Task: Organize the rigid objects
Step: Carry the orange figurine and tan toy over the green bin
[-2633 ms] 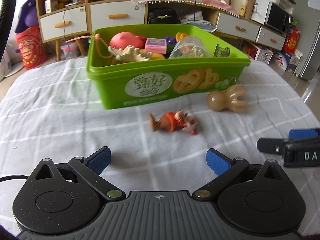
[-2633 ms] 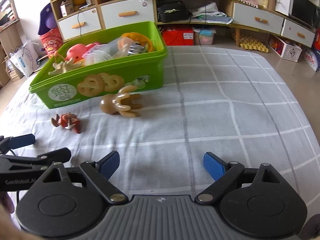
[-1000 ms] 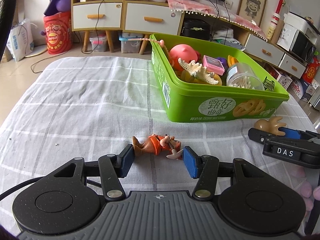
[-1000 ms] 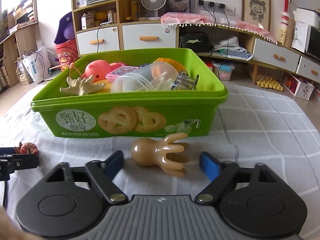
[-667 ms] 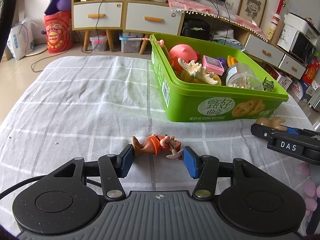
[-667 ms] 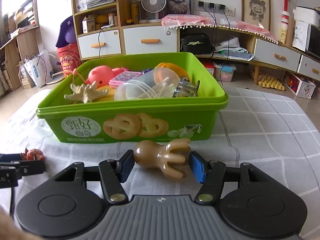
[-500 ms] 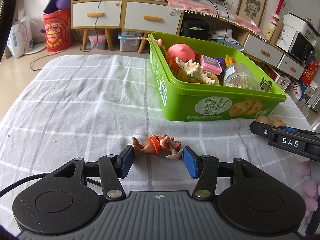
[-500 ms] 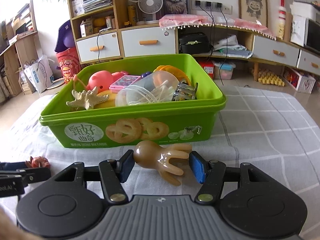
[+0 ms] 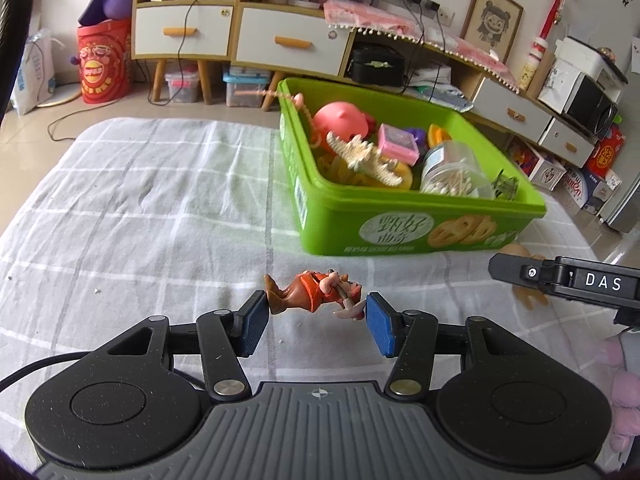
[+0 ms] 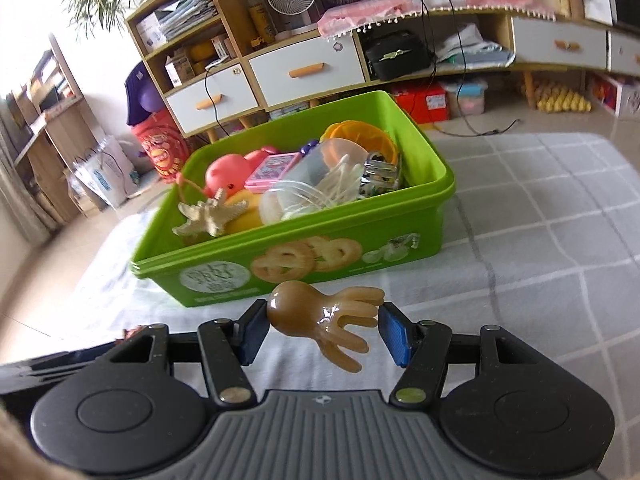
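The left gripper is pinching the small orange figurine end to end between its blue pads; the toy is lying sideways across the gap, one end against each pad. Whether it is clear of the checked cloth cannot be told. Beyond its fingertips a strip of bare cloth is running up to the near wall of the green bin, and to the left the cloth is lying wide and unoccupied out to its rounded edge, with floor and the white-drawered cabinet behind.

The right gripper is clamping the tan octopus toy between its blue pads, the round head touching the left pad and the legs fanning toward the right pad, some drooping below. The toy is riding in front of the bin's near wall, level with the cookie print and below the rim. The bin is crowded: a pink pig, a starfish, a pink box, a clear jar of cotton swabs and an orange piece are filling it close to the rim. To the right of the bin the cloth is stretching bare to the table edge.

In the left view the right gripper's black body is reaching in from the right, near the bin's front corner.
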The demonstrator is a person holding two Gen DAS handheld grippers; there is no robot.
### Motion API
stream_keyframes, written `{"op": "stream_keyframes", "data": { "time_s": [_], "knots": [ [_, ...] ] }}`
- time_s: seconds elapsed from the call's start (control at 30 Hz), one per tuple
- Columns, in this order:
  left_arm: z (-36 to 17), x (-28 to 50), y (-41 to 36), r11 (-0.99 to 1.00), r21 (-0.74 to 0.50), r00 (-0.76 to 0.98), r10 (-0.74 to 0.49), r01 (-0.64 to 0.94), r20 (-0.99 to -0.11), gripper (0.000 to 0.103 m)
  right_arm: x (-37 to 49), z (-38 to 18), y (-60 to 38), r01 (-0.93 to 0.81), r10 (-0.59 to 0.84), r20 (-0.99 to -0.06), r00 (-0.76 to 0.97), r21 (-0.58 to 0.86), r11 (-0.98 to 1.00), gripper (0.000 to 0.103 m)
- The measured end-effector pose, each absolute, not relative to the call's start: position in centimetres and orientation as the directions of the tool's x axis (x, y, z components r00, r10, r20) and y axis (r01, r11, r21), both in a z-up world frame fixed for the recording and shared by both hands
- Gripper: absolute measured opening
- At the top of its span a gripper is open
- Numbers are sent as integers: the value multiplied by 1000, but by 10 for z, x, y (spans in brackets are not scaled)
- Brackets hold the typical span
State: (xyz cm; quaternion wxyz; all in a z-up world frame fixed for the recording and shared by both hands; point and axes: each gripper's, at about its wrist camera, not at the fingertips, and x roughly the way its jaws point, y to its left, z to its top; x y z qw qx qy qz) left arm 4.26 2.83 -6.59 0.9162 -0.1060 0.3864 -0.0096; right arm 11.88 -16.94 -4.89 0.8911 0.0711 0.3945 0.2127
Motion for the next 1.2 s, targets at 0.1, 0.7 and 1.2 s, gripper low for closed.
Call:
{"op": "stream_keyframes", "data": {
  "time_s": [0.1,0.7,1.2],
  "knots": [
    [-59,42,27,976,-213,716,-111,-53,-689,58,118,-44,-170,-317,456,-666,591,328,890,44],
    [-32,59,16,979,-204,789,-135,12,-600,58,126,-17,-176,-273,551,-586,594,497,824,44],
    [-32,106,11,981,-177,773,-170,76,-612,58,180,2,-144,-229,585,-608,536,562,795,44]
  ]
}}
